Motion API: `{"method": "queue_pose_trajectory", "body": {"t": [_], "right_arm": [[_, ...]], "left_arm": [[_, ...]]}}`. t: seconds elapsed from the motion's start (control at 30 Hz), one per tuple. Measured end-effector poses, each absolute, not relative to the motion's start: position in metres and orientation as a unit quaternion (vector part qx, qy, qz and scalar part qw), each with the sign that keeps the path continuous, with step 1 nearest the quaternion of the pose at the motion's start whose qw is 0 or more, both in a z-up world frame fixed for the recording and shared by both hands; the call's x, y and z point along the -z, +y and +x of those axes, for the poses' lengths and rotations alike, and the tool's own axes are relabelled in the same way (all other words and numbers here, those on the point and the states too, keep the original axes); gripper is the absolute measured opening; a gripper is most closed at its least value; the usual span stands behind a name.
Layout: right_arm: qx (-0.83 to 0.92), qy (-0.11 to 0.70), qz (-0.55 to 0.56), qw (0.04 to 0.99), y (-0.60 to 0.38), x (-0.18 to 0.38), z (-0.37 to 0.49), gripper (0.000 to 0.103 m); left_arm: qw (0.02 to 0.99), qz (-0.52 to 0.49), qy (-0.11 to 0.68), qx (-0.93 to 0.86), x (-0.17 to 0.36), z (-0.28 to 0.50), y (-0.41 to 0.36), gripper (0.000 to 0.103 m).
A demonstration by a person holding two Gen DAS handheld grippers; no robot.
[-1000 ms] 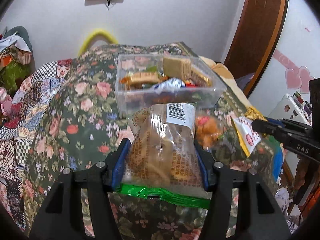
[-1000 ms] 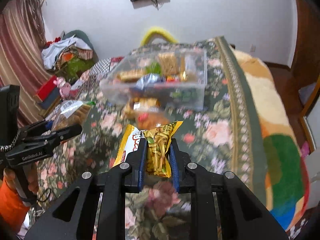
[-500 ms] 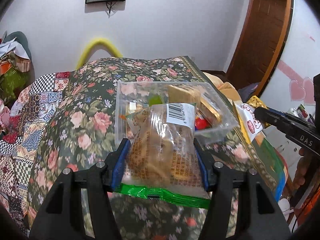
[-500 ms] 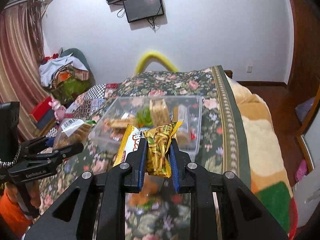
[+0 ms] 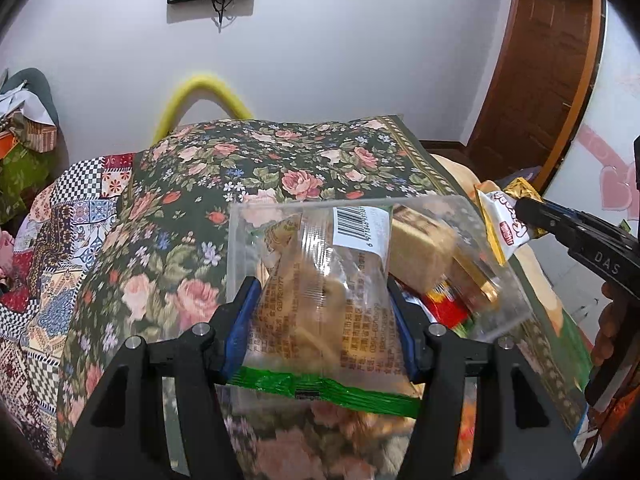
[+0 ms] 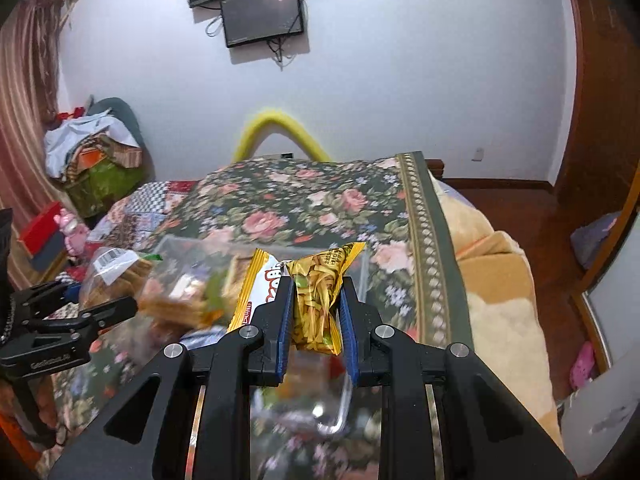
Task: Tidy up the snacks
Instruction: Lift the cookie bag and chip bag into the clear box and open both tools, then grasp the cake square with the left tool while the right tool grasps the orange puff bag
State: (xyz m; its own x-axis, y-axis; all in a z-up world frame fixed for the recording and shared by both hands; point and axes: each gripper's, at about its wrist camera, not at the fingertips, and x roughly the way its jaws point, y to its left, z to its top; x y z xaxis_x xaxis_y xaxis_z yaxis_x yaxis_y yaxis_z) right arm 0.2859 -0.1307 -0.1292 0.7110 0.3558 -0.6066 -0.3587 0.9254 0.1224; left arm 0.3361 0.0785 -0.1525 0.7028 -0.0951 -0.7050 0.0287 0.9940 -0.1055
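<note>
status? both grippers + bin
Left gripper shut on clear biscuit bag. Right gripper shut on yellow snack packet. Both over clear bin; nothing blocking.

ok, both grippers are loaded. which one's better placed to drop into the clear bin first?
Probably left. The left gripper holds the clear cookie bag with the green seal directly in front of the clear plastic bin. The right gripper holds its yellow noodle-snack packet above the bin's right side.

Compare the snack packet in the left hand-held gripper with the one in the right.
The clear cookie packet is see-through with a green edge and barcode; the yellow snack packet is printed foil. The cookie packet spreads its jaws wide; the yellow one is pinched narrow. Both are held over the plastic box.
</note>
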Motion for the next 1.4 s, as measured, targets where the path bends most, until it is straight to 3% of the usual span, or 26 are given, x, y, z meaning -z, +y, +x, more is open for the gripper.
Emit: {"method": "queue_pose_trajectory", "body": {"t": [0.6, 0.8, 0.87, 0.93, 1.4], "right_arm": [[-0.2, 0.363, 0.0, 0.91, -0.108, 0.163, 0.338, 0.02], [-0.196, 0.366, -0.012, 0.91, -0.106, 0.164, 0.334, 0.029], [-0.195, 0.368, -0.009, 0.909, -0.109, 0.164, 0.331, 0.043], [-0.192, 0.365, -0.005, 0.911, -0.113, 0.162, 0.327, 0.048], [-0.229, 0.363, 0.001, 0.903, -0.127, 0.146, 0.258, 0.058]], "left_arm": [[0.91, -0.038, 0.412, 0.02, 0.187, 0.392, 0.08, 0.06], [0.905, -0.066, 0.419, 0.024, 0.186, 0.386, 0.085, 0.063], [0.906, -0.072, 0.417, 0.024, 0.182, 0.38, 0.086, 0.066], [0.908, -0.071, 0.412, 0.024, 0.178, 0.374, 0.086, 0.068], [0.919, -0.032, 0.392, 0.04, 0.15, 0.306, 0.075, 0.08]]}}
